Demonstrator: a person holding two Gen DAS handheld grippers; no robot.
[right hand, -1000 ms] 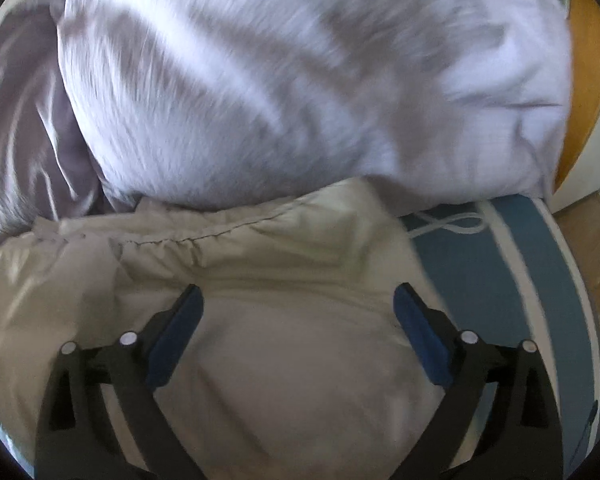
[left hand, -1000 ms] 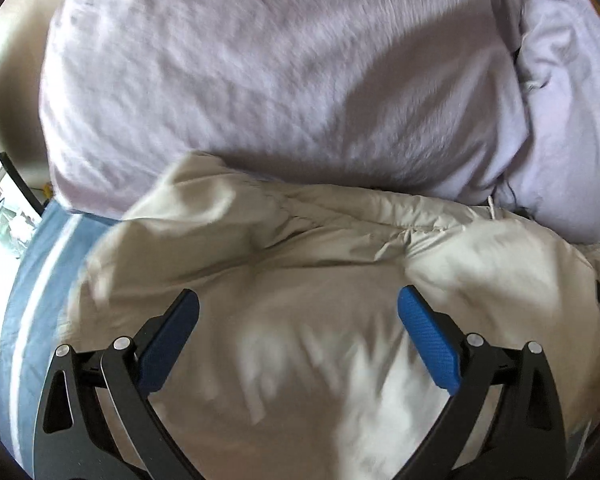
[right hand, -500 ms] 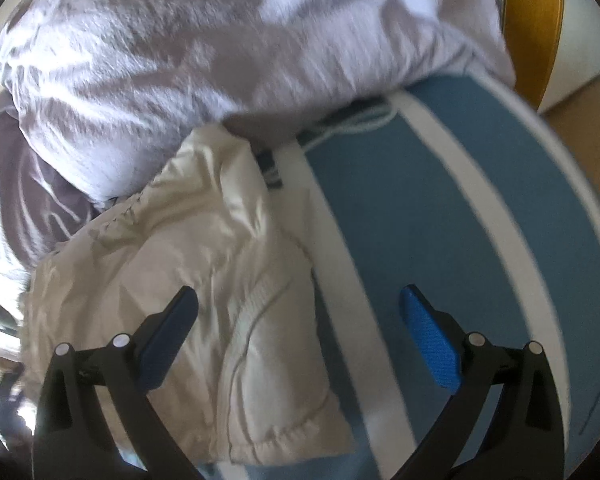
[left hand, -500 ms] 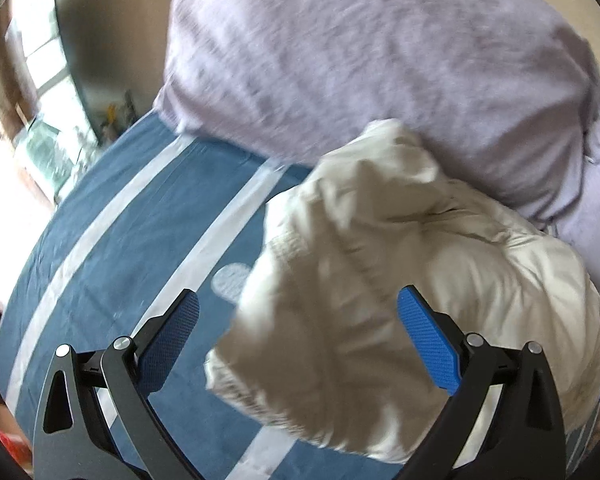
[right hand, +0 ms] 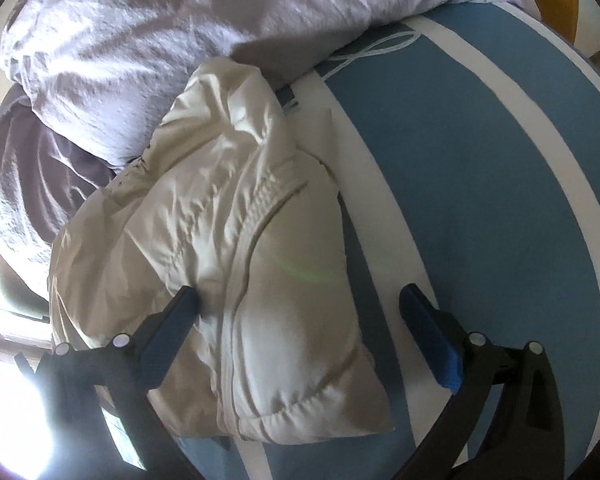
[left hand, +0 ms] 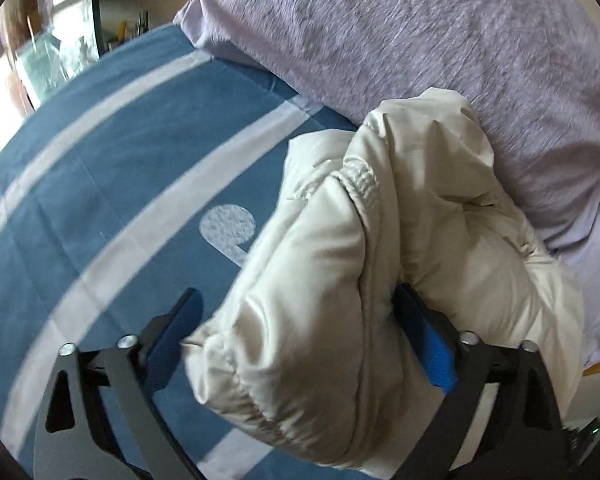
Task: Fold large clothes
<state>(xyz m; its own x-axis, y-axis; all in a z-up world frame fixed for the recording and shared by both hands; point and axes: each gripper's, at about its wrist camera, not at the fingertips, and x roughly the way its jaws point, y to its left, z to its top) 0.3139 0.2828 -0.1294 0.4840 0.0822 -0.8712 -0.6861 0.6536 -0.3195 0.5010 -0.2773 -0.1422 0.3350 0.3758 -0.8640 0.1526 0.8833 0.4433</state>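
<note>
Both grippers have dropped lower and closer to the puffy cream jacket [left hand: 340, 280] since a moment ago, and more of the blue bed cover with white stripes [left hand: 100, 200] shows now. The jacket lies bunched on the bed, its long side running from the lilac pillow [left hand: 420, 40] down toward the cameras. No writing can be read; only a pale round shape [left hand: 228, 226] is printed on the cover.

Jaws of the left gripper [left hand: 296, 320] are closing around a jacket fold. One blue pad touches the cloth, the other is still apart. Jaws of the right gripper [right hand: 300, 312] are closing too, with one finger [right hand: 180, 312] pressing into the jacket and the other over bare cover.
</note>
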